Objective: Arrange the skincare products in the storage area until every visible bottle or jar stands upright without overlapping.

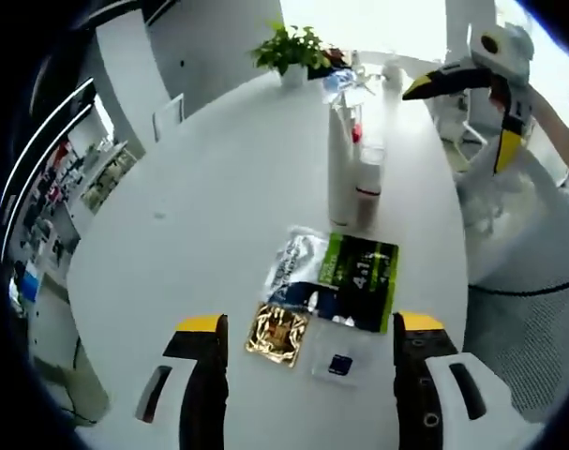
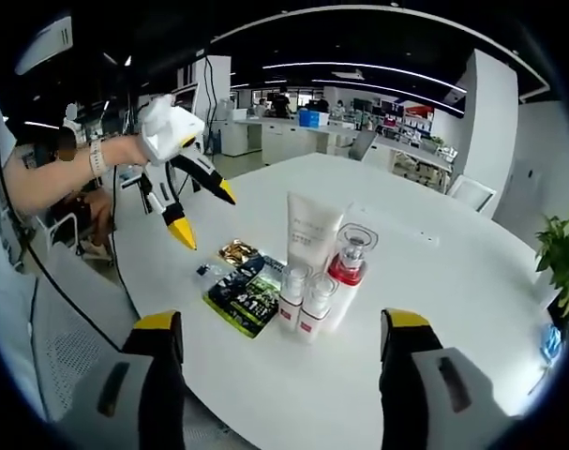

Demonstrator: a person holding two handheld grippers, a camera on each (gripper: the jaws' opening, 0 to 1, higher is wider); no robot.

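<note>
**Bottles upright, sachets flat on the white tabletop**

On the round, smooth white tabletop (image 2: 434, 309) a tight cluster of skincare containers stands with long axes vertical. The tall white squeeze tube (image 2: 311, 232) rests on its cap end, flat crimped end up. Just right of it is the red-and-clear pump bottle (image 2: 346, 272) with a transparent domed cap, and in front of both, two small white bottles with red bases (image 2: 305, 300) stand touching side by side. In the left gripper view the same tube (image 1: 339, 164) rises as a slim white column.

Left of the cluster, glossy sachets lie flat and overlapping: a green-and-black foil packet (image 2: 249, 295), a crinkled gold foil sachet (image 2: 237, 250) and a clear plastic sachet (image 1: 340, 354).

The left gripper (image 1: 307, 328) hangs above the sachets, black yellow-tipped jaws spread wide, empty. The right gripper (image 2: 282, 323) is near the small bottles, jaws likewise wide apart, holding nothing.

A leafy green potted plant (image 1: 291, 52) sits at the tabletop's far edge.
</note>
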